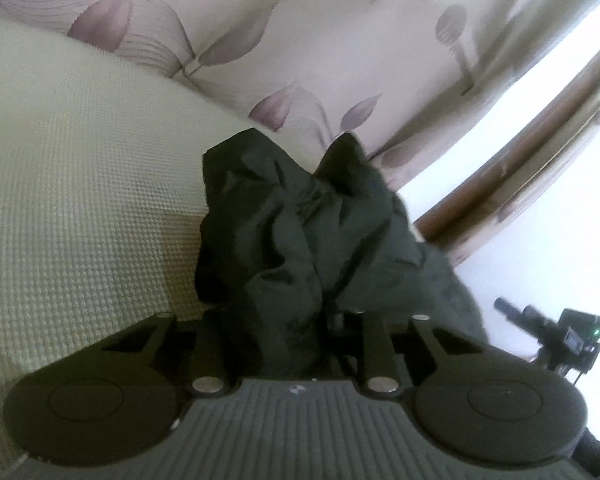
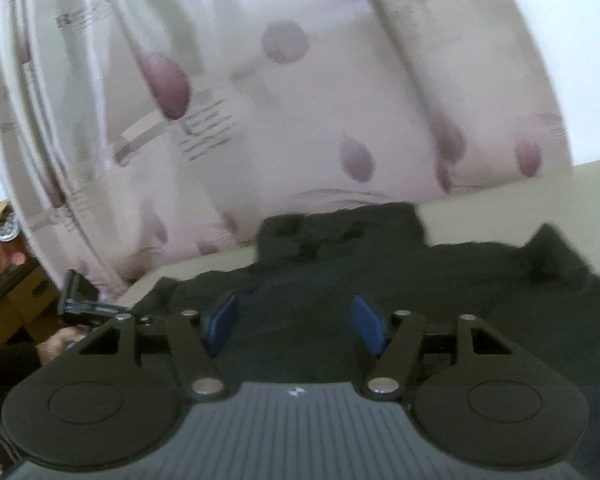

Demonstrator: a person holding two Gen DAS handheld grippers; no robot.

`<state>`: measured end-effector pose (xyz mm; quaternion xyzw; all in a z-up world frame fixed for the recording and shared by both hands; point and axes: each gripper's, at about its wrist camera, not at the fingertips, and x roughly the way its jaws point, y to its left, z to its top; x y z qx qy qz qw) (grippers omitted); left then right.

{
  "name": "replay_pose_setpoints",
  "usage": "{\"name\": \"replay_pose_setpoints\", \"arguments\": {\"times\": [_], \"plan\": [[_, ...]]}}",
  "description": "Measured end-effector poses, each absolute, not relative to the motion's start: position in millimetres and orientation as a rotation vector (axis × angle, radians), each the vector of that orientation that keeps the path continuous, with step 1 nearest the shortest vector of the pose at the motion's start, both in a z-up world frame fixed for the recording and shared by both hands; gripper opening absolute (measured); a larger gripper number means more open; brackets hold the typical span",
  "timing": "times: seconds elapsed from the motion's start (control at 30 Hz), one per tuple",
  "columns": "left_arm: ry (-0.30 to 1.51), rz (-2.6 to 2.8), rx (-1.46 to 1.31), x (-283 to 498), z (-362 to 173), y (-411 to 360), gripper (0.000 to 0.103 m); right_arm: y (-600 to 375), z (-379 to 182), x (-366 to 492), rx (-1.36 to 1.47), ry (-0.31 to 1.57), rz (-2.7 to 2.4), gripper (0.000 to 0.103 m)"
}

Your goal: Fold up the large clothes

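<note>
Left wrist view: the left gripper (image 1: 296, 320) is clamped on a bunched fold of the black fabric garment (image 1: 300, 220). The fabric rises from between the fingers toward 12 o'clock in crumpled peaks and hides the fingertips. A cream textured mattress surface (image 1: 80, 180) fills the 9 o'clock side. A pale curtain with mauve leaf print (image 1: 300, 40) spans 12 o'clock. A bright window with a brown wooden frame (image 1: 520, 152) lies toward 2 o'clock. At 3 o'clock a black device on a stand (image 1: 556, 336) is visible, blurred.

Right wrist view: the right gripper (image 2: 296, 326) has its blue-padded fingers (image 2: 222, 322) spread apart, with nothing between them. The garment (image 2: 340, 272) lies spread on the mattress (image 2: 520, 200) beneath and beyond the fingers. The curtain (image 2: 280, 100) occupies 12 o'clock. A brown cardboard box (image 2: 16, 296) sits at 9 o'clock.
</note>
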<state>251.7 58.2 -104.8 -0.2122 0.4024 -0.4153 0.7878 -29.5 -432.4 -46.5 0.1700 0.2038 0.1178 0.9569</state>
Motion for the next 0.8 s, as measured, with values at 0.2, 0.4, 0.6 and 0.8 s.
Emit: {"name": "replay_pose_setpoints", "arguments": {"times": [0.2,0.4,0.6,0.8], "plan": [[0.833,-0.902,-0.498,248,-100,62,0.022,-393,-43,-32,0.206,0.416,0.334,0.064],[0.793,-0.914,-0.538,246,-99,68,0.022,-349,-45,-10,0.021,0.479,0.351,0.023],[0.85,-0.914,-0.542,251,-105,72,0.033,-321,-52,7,-0.118,0.522,0.296,0.015],[0.904,-0.995,-0.477,257,-104,67,0.05,-313,-57,0,-0.247,0.503,0.199,0.012]]}}
